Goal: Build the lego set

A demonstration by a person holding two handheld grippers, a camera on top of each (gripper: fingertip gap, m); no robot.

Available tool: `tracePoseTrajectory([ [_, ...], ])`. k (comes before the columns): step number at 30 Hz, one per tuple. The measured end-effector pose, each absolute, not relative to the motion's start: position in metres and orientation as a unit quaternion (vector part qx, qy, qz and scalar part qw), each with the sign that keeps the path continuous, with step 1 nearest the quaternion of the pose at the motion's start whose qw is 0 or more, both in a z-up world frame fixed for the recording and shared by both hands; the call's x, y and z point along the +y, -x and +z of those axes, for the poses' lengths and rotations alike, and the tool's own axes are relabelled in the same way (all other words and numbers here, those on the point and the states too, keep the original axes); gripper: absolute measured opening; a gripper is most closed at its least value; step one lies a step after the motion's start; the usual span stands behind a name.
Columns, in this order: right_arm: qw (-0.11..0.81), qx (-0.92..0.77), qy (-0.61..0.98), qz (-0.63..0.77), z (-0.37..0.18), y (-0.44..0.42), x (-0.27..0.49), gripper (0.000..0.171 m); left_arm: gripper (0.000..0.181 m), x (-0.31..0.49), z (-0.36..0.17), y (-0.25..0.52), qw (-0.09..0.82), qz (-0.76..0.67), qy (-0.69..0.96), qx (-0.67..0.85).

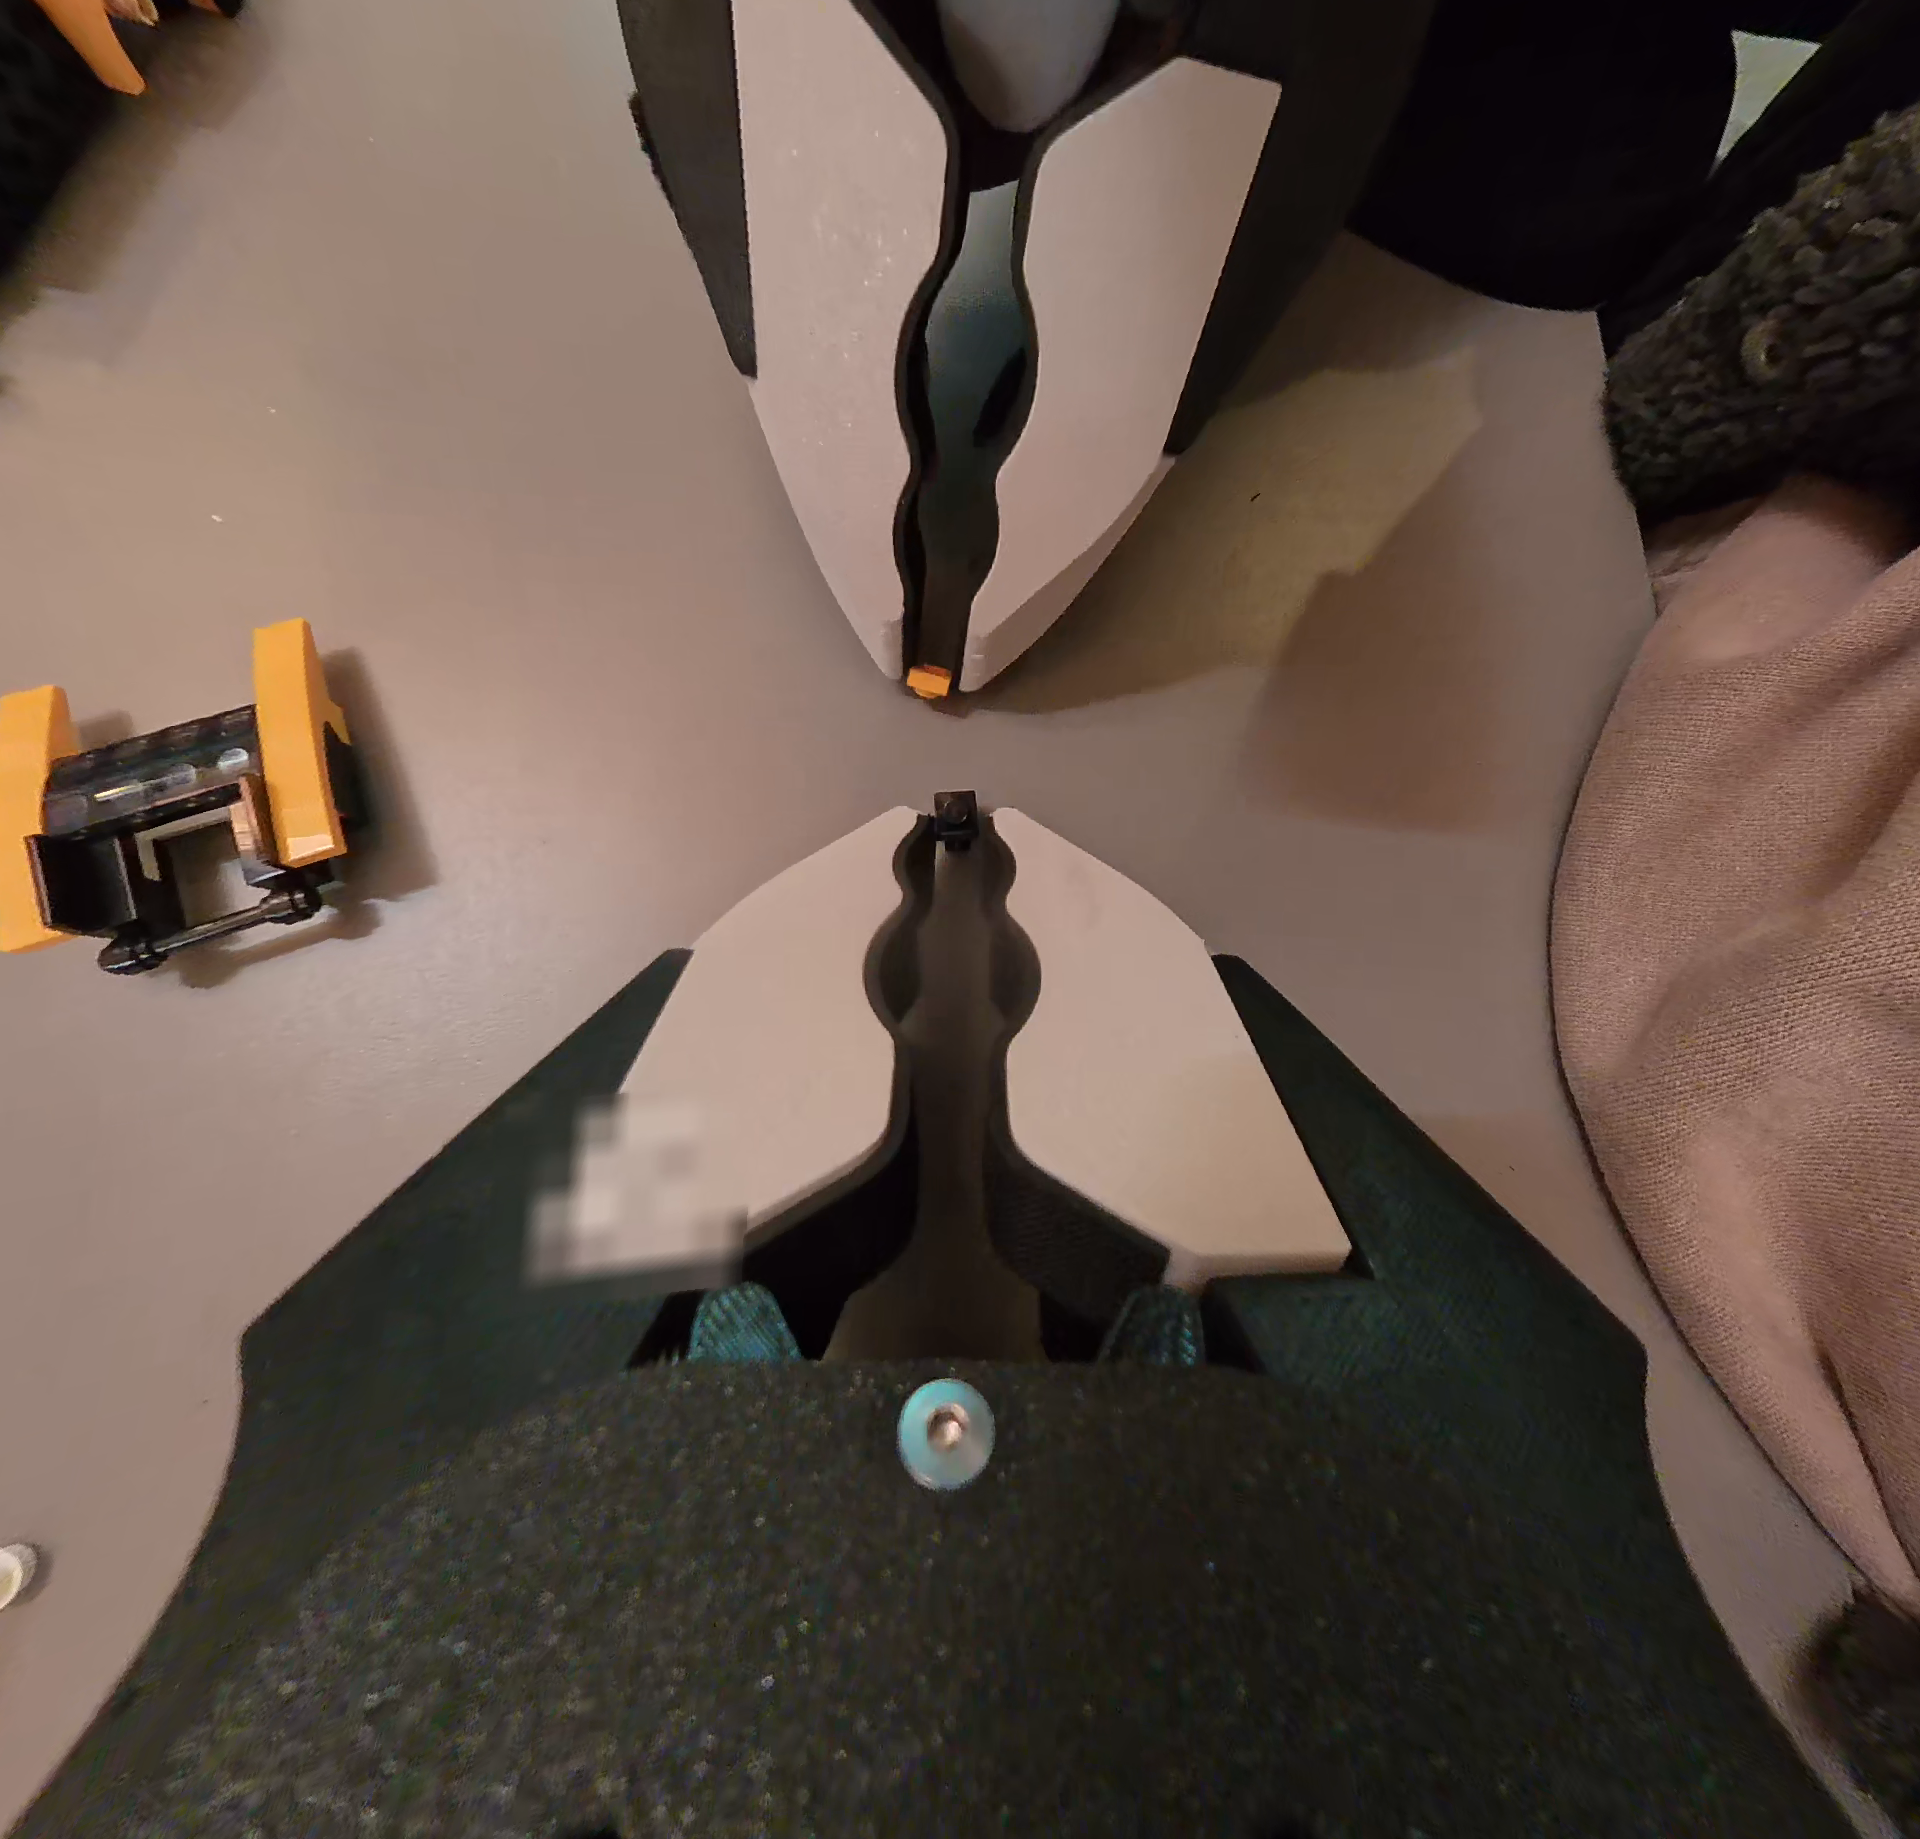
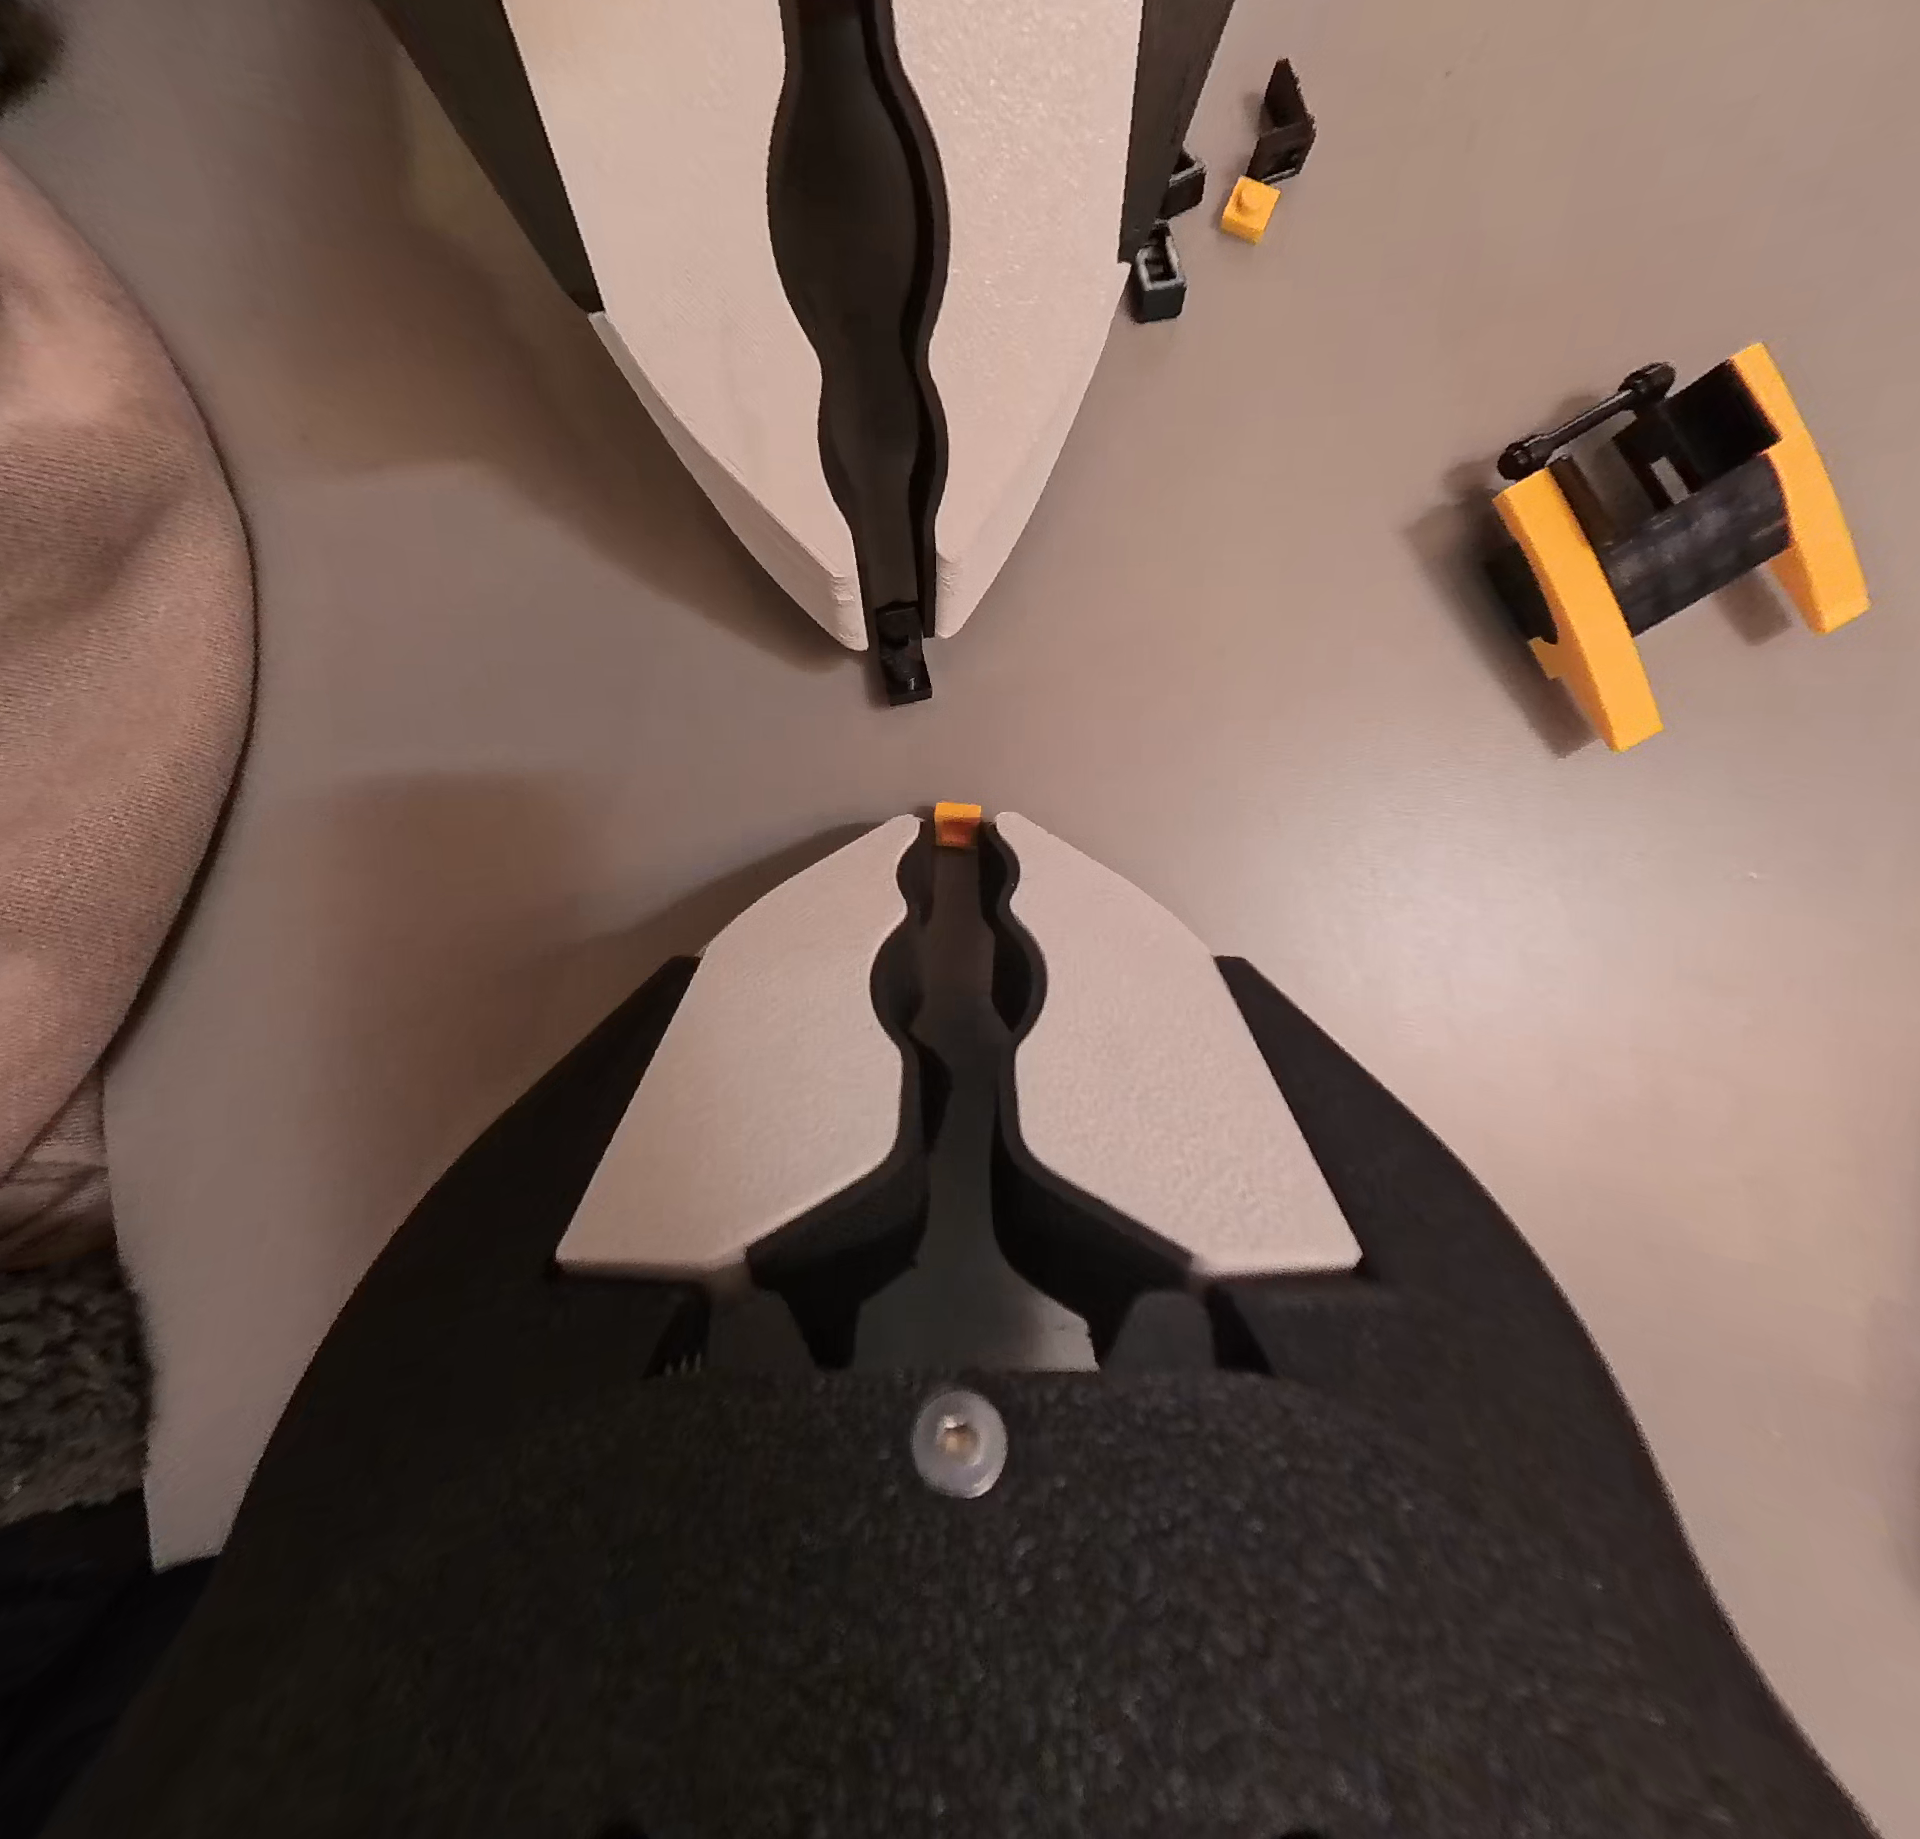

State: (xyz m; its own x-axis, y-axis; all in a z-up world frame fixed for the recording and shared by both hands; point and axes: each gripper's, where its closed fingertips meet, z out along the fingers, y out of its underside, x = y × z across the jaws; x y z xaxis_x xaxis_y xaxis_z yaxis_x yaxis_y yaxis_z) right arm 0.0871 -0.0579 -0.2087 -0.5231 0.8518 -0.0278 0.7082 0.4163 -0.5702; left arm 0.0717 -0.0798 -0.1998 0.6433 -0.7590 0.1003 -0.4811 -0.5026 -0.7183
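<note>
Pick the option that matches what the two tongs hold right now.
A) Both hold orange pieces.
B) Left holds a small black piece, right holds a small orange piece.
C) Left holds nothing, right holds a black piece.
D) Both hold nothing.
B: the left tongs pinch a small black piece at their tips, while the right tongs pinch a small orange piece, the two facing each other above the table.

A grey table is spreading across both views. Pinkish-beige cloth is lying over its right edge in the left wrist view, with dark fuzzy fabric sitting just beyond it.
</note>
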Motion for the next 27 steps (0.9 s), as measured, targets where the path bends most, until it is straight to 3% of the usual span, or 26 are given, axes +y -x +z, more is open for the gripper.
tracePoseTrajectory([
  [7, 0.202, -0.79, 0.443, 0.371, -0.176, -0.067, -0.068, 0.011, 0.008, -0.072, -0.188, -0.067, 0.368, -0.223, 0.837, 0.339],
  [19, 0.198, -0.803, 0.445, 0.343, -0.193, -0.071, -0.065, 0.012, 0.008, -0.068, -0.175, -0.065, 0.403, -0.234, 0.821, 0.331],
  [27, 0.216, -0.798, 0.451, 0.336, -0.189, -0.067, -0.062, 0.012, 0.008, -0.065, -0.192, -0.057, 0.387, -0.153, 0.835, 0.361],
])
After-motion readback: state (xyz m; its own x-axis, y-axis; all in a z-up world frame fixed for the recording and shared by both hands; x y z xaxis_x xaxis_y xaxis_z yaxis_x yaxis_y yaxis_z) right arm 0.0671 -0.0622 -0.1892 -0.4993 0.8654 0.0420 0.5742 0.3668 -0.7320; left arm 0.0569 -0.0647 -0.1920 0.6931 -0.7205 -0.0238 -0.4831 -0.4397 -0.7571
